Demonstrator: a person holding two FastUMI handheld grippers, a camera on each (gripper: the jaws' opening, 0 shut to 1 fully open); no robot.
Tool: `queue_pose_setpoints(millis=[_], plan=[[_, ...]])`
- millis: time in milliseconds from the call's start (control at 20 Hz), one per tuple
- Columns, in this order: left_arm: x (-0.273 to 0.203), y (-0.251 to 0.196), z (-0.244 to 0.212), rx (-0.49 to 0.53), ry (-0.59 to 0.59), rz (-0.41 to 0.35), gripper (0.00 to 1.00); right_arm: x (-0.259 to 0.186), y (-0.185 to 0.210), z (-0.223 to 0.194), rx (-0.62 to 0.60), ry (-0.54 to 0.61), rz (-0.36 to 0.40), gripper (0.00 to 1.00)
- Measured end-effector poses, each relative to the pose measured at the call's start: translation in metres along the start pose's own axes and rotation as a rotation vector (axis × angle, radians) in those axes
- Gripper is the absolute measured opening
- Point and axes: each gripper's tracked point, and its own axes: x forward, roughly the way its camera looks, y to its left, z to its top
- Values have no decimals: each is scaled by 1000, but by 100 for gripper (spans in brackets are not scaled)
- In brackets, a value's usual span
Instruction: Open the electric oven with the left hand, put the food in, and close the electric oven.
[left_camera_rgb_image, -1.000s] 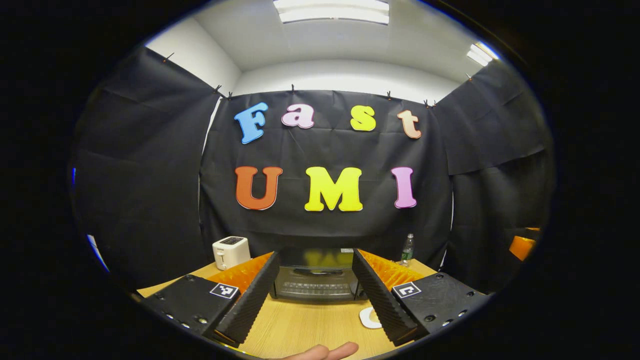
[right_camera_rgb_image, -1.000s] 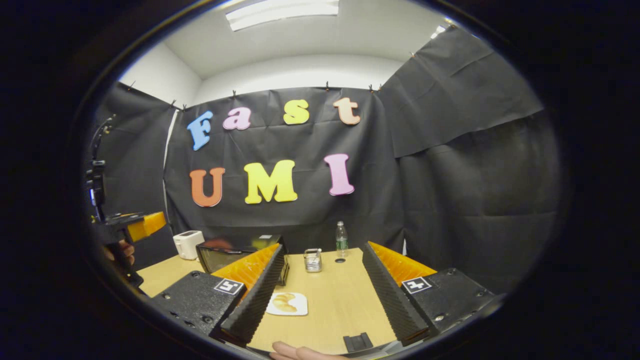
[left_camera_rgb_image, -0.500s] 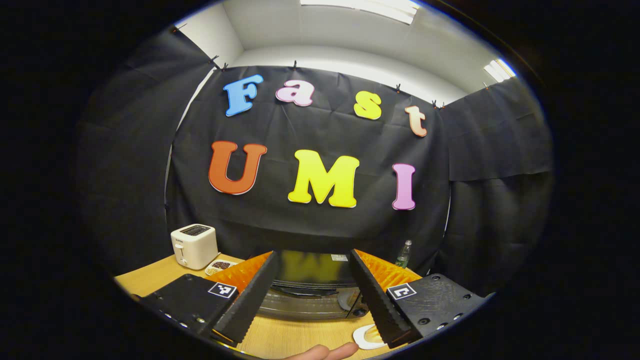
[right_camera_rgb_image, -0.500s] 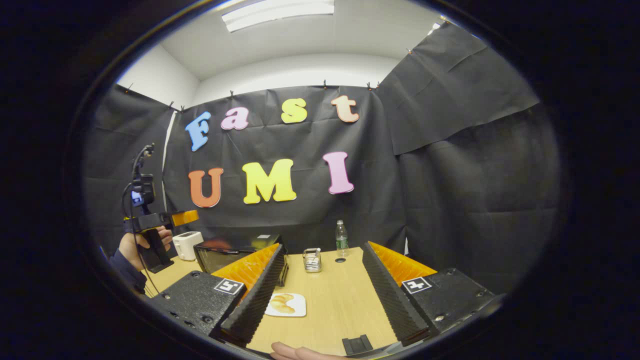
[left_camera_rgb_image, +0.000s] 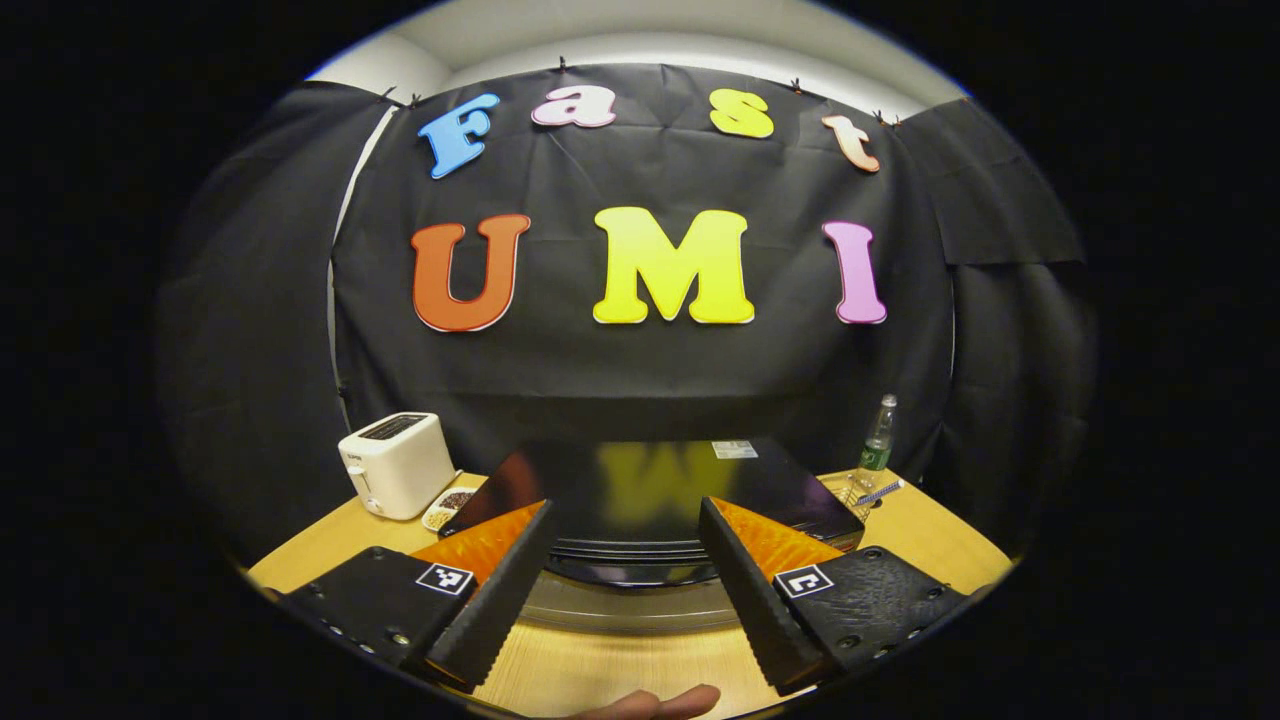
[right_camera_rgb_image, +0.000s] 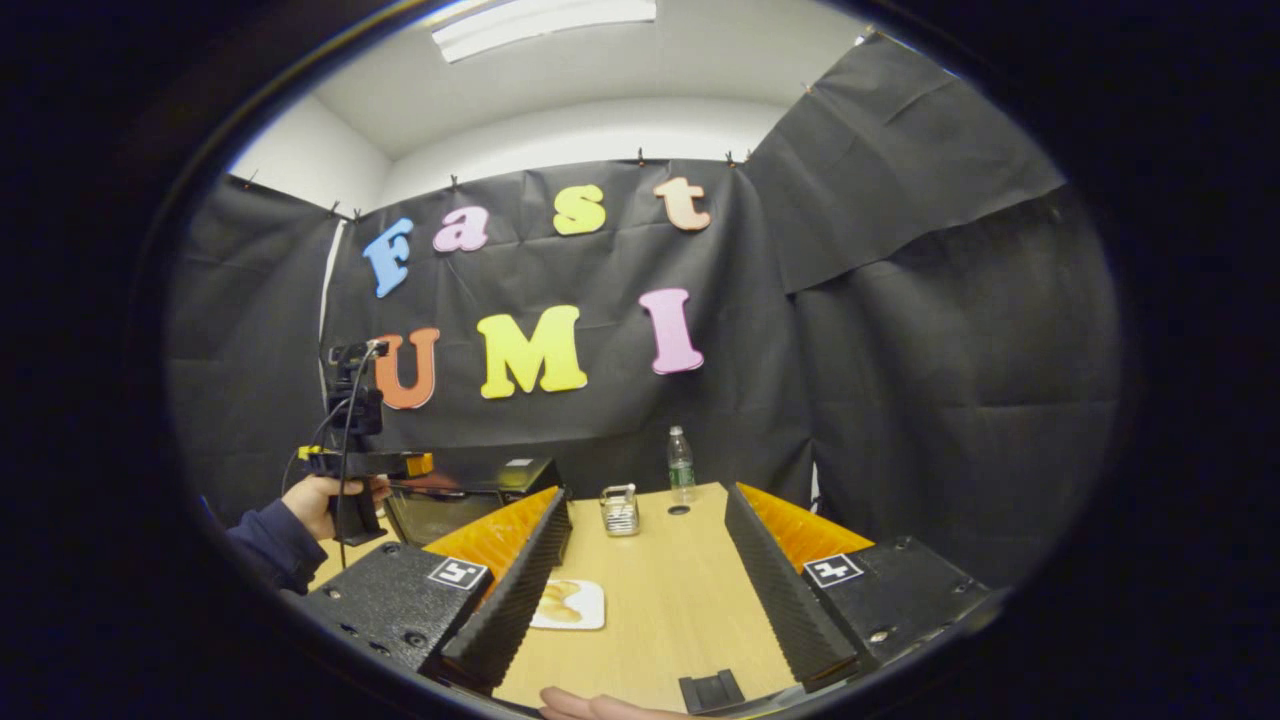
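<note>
The left tool (left_camera_rgb_image: 622, 590) hangs just above the front top edge of the oven (left_camera_rgb_image: 650, 490), its fingers spread wide with nothing between them, and the door under it looks shut, so the opening step is not yet done. From the right tool's view the same left tool (right_camera_rgb_image: 400, 463), held in a hand (right_camera_rgb_image: 315, 500), sits over the oven (right_camera_rgb_image: 470, 495) at the far left of the counter (right_camera_rgb_image: 660, 600). The risk I see is the approach: the tool is high and close, so the handle, which I cannot make out from here, lies below its fingers; if it drops without finding it, the fingers could knock the glossy top or slip off the door front, and a hard pull could drag the light oven forward along the counter. The right tool (right_camera_rgb_image: 640, 590) is also spread and empty, hovering over the counter; the food (right_camera_rgb_image: 562, 603) lies on a small white plate (right_camera_rgb_image: 590, 608) just beside its left finger, near the oven but outside it. Left of the oven a small dish (left_camera_rgb_image: 450, 500) holds dark bits beside a toaster (left_camera_rgb_image: 395, 463); on the right a wire holder (right_camera_rgb_image: 620, 510) stands near a bottle (right_camera_rgb_image: 680, 465), its contents too small to tell.
</note>
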Motion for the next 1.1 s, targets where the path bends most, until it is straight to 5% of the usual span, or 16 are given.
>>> queue_pose_setpoints(millis=[450, 550, 650, 800, 1100], plan=[[30, -3, -30, 53, 40, 19, 96, 12, -11, -17, 20, 34, 0, 99], [29, -4, -35, -17, 49, 20, 87, 12, -12, -21, 23, 43, -1, 96], [21, -7, -39, -47, 79, 16, 96, 11, -12, -22, 20, 53, -1, 99], [11, -5, -39, 29, 79, 37, 92, 7, -10, -17, 13, 42, 8, 96], [-12, -6, -50, -13, 87, 42, 93, 5, -9, -16, 4, 38, 9, 99]])
